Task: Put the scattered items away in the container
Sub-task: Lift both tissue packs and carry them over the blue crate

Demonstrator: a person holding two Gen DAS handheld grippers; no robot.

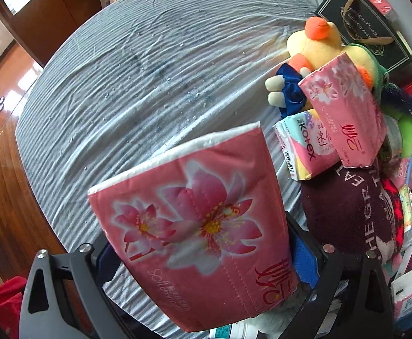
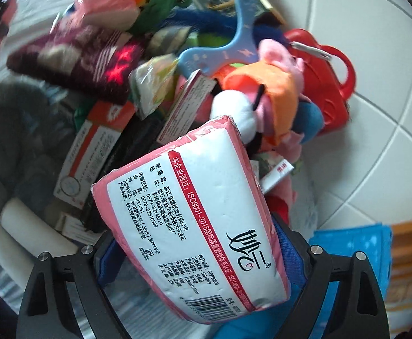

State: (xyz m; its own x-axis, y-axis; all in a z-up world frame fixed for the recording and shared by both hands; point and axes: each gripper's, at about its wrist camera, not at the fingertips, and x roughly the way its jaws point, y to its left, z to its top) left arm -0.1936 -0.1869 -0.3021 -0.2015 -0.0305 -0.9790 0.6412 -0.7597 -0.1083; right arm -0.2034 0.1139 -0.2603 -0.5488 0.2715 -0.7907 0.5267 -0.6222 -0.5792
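My left gripper [image 1: 203,276] is shut on a pink flowered tissue pack [image 1: 194,226], held above the striped grey cloth [image 1: 149,65]. To its right lies a pile: a yellow plush toy [image 1: 321,48], another pink tissue pack [image 1: 347,110], a Kotex pack [image 1: 299,147] and a maroon knit hat [image 1: 347,212]. My right gripper [image 2: 203,268] is shut on a pink and white tissue pack [image 2: 194,226], held above the same pile, with the maroon hat [image 2: 78,65], a pink and orange plush toy [image 2: 265,93] and a blue plastic hanger [image 2: 228,45] in it. No container is clearly visible.
A black gift box [image 1: 367,25] lies at the pile's far side. A red plastic case [image 2: 324,84] sits by the white tiled floor [image 2: 375,42]. Flat cartons [image 2: 92,152] and a blue bag [image 2: 355,254] lie below. Wooden floor [image 1: 2,169] lies left of the cloth.
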